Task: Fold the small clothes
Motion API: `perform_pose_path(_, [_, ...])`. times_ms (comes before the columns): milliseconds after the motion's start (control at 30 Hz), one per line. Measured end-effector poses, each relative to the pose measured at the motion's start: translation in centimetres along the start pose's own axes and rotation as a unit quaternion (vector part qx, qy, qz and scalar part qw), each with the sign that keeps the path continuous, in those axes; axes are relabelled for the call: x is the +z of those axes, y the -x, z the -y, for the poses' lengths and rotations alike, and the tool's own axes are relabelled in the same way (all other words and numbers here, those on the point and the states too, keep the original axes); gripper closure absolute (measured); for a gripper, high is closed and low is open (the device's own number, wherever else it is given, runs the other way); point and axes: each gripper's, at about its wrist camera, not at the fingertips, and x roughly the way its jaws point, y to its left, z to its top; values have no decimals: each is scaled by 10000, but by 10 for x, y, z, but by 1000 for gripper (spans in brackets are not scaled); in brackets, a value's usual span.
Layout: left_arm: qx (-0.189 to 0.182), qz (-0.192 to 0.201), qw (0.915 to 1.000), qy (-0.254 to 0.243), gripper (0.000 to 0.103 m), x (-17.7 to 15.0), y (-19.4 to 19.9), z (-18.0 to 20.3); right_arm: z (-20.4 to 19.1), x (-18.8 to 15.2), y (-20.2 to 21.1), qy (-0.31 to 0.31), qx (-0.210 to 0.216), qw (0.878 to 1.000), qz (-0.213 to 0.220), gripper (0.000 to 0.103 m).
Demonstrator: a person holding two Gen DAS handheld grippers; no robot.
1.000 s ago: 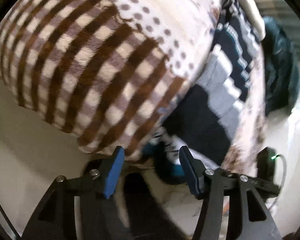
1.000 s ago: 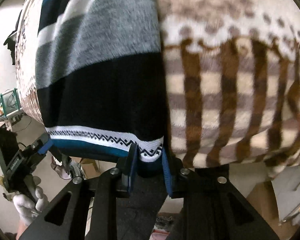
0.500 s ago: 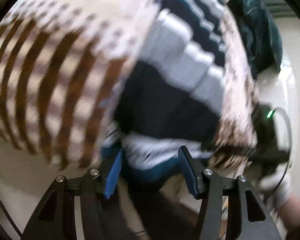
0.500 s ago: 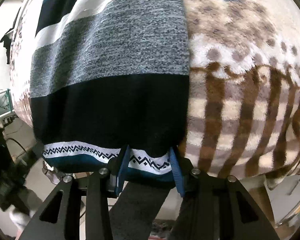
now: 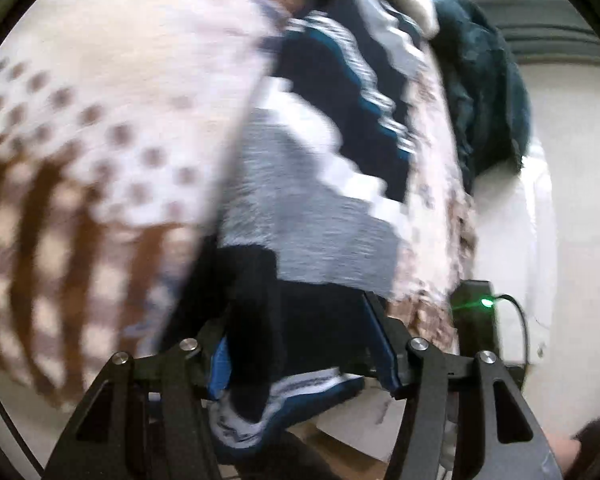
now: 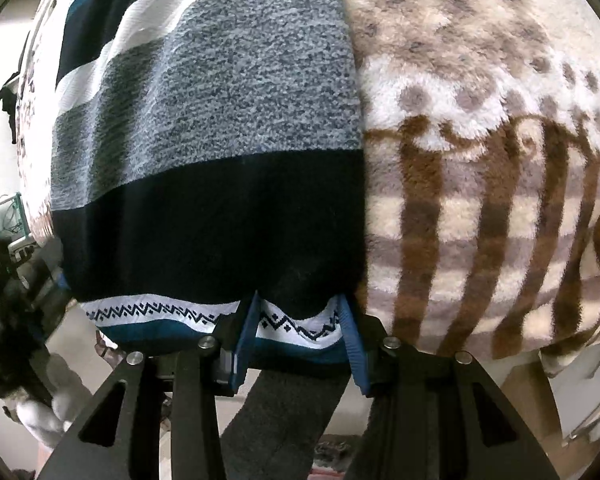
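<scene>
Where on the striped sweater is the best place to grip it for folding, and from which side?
Grip the striped sweater at its patterned hem band, coming from the blanket's near edge: the hem overhangs there, so tool fingers fit above and below.

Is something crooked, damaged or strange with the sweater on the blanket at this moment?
Nothing looks damaged. The sweater lies on the blanket, its stripes running straight in the right view. Only its hem is bunched and folded between the left gripper's fingers, which suits folding. The left view is blurred.

surface: brown-checked fleece blanket (image 6: 480, 208) | on it: striped sweater (image 6: 212, 128)
</scene>
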Motion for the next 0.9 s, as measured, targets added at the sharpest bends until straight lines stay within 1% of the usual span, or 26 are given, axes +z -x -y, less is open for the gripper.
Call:
perform_pose_path(33, [-24, -54, 9999, -100, 50, 0, -3, 4, 1, -1, 1, -8, 8, 10000, 5, 60])
perform_pose_path(100, [-130, -238, 9993, -244, 50, -6, 1, 9, 4, 0, -1, -39, 54, 10000, -10, 60])
perform_pose_path(167, [-346, -524, 9979, -182, 50, -19, 9, 5, 8, 0, 0, -67, 100, 9999, -29, 60])
perform_pose_path(200, [-297, -642, 9973, -204, 50, -25, 14, 1, 11, -1, 1, -60, 110, 9999, -40, 60])
perform_pose_path(233, [-22, -778, 9964, -349, 50, -31, 16, 0, 10, 0, 1, -75, 128, 9999, -48, 60])
perform_pose_path(267, [569, -980, 9915, -640, 50, -37, 17, 0, 10, 0, 1, -85, 141, 9998, -55, 60])
perform_pose_path(300, [1106, -1163, 9828, -915, 50, -44, 19, -3, 10, 0, 1, -98, 154, 9998, -62, 61])
perform_pose_path(333, [1418, -1258, 9763, -1041, 50, -49, 23, -8, 11, 0, 0, -118, 169, 9998, -70, 60])
perform_pose_path(367, [1561, -1303, 9741, -993, 50, -52, 29, -15, 12, 1, 0, -146, 187, 9997, -76, 60])
perform_pose_path(433, [1426, -1080, 9821, -594, 50, -49, 42, -28, 13, 1, 0, -157, 202, 9996, -85, 60])
perform_pose_path(500, [1243, -821, 9886, -211, 49, -37, 47, -36, 14, 1, 0, -137, 194, 9997, -80, 61])
perform_pose_path(567, [1144, -693, 9910, -113, 48, -28, 43, -37, 14, 1, 0, -103, 169, 9998, -73, 60])
perform_pose_path(633, [1254, -685, 9897, -112, 49, -22, 27, -37, 15, -1, 1, -123, 159, 9998, -61, 60])
perform_pose_path(667, [1377, -709, 9879, -111, 54, -20, 19, -36, 15, -1, 1, -135, 152, 9998, -58, 60])
perform_pose_path(700, [1636, -642, 9843, -136, 66, -22, 13, -34, 14, -1, 2, -142, 142, 9998, -52, 60])
perform_pose_path(733, [1765, -618, 9823, -138, 91, -25, 12, -35, 14, -2, 3, -127, 134, 9998, -40, 60])
perform_pose_path(767, [1854, -567, 9810, -86, 91, -30, 12, -34, 14, -4, 4, -102, 48, 9999, 29, 64])
perform_pose_path(800, [1944, -497, 9797, -27, 92, -34, 13, -32, 11, -8, 9, -12, -228, 9995, 203, 82])
perform_pose_path(833, [2041, -496, 9777, 23, 92, -37, 14, -32, 6, -12, 13, 110, -462, 9984, 301, 90])
perform_pose_path(867, [2132, -568, 9753, 65, 92, -39, 14, -31, 0, -17, 16, 317, -644, 9968, 347, 92])
perform_pose_path(900, [2117, -618, 9753, 106, 91, -38, 12, -30, -2, -20, 16, 361, -725, 9961, 346, 95])
